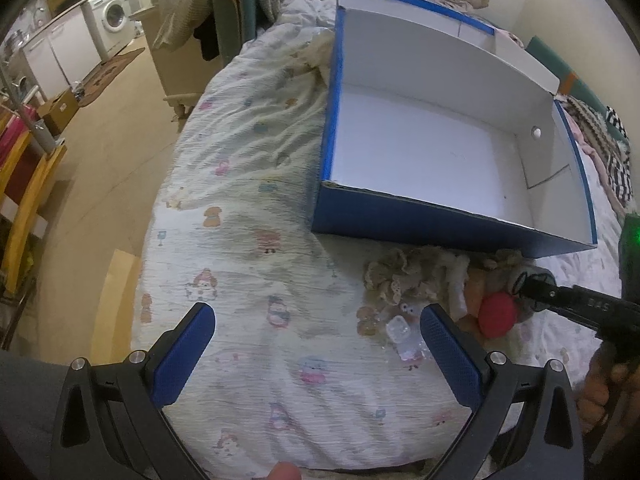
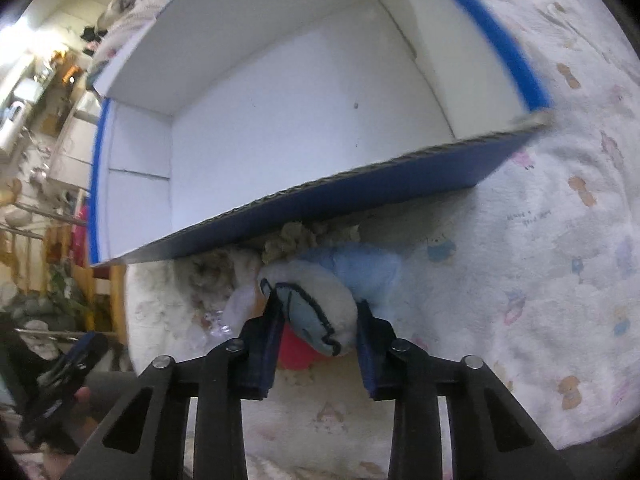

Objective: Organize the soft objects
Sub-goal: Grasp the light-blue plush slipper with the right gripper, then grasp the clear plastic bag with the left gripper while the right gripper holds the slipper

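A blue cardboard box point(image 1: 448, 222) with a white inside lies open on the bed; it also shows in the right wrist view point(image 2: 360, 188). In front of it lies a small pile of soft things: a beige lace scrunchie point(image 1: 400, 276), clear hair clips point(image 1: 400, 328) and a plush toy with a red part point(image 1: 498, 316). My right gripper point(image 2: 316, 312) is shut on the blue and white plush toy point(image 2: 320, 312), just in front of the box's near wall. My left gripper point(image 1: 316, 320) is open and empty, left of the pile.
The bed is covered by a white quilt with cartoon prints point(image 1: 248, 208). The bed's edge drops to the floor point(image 1: 100, 184) on the left. A washing machine point(image 1: 114, 16) and cabinets stand far off. Pillows and clothes point(image 1: 224, 4) lie beyond the box.
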Demonstrator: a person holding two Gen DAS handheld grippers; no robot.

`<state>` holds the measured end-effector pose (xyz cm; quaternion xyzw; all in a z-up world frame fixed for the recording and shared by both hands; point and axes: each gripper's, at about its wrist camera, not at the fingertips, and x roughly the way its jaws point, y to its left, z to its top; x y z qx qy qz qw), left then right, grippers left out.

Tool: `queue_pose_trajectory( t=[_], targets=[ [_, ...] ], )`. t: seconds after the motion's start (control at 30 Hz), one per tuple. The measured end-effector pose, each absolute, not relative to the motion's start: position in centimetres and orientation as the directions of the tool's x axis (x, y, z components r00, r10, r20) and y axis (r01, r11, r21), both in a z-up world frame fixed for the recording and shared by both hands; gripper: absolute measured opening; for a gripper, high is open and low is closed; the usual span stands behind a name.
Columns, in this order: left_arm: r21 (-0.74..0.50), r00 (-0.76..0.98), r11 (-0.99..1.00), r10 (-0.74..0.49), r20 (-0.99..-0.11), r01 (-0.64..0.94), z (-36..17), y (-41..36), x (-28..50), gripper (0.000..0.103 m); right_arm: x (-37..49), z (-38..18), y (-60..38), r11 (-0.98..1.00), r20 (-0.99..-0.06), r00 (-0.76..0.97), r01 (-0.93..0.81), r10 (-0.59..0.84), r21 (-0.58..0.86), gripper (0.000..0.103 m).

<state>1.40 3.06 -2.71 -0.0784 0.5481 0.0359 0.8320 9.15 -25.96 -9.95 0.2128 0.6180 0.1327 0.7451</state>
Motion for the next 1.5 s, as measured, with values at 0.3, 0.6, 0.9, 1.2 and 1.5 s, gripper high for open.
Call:
queue_pose_trajectory(
  t=[0.3,0.6,0.9,1.2,1.5],
  targets=[
    [-0.076,0.398,0.986,-0.012,-0.917,-0.146,-3.2,2.4,2.1,0.102,6.0,-6.1,-30.5,0.763,-0.742,0.335,0.095,0.581,0.640,0.035],
    [-0.092,0.348,0.977,-0.020,-0.937,-0.194,-5.0,3.1,3.1,0.093,6.6,-5.1,-30.2,0.749,-0.716,0.353,0.058,0.603,0.660,0.035],
    [-0.217,0.226,0.955,-0.171,-0.959,-0.201,-8.3,2.1,4.5,0.066,6.8,-5.8,-29.4,0.774,-0.745,0.313,0.047,0.589,0.631,0.035],
    [-0.201,0.061,0.960,-0.193,-0.979,-0.193,-12.8,0.0,6.5,0.064,6.6,-6.2,-30.1,0.777,-0.752,0.309,0.061,0.582,0.626,0.035],
    [-0.255,0.068,0.952,-0.246,-0.967,-0.171,-11.8,1.1,6.3,0.021,6.7,-6.1,-29.1,0.778,-0.748,0.293,0.023,0.595,0.628,0.035]
  ],
)
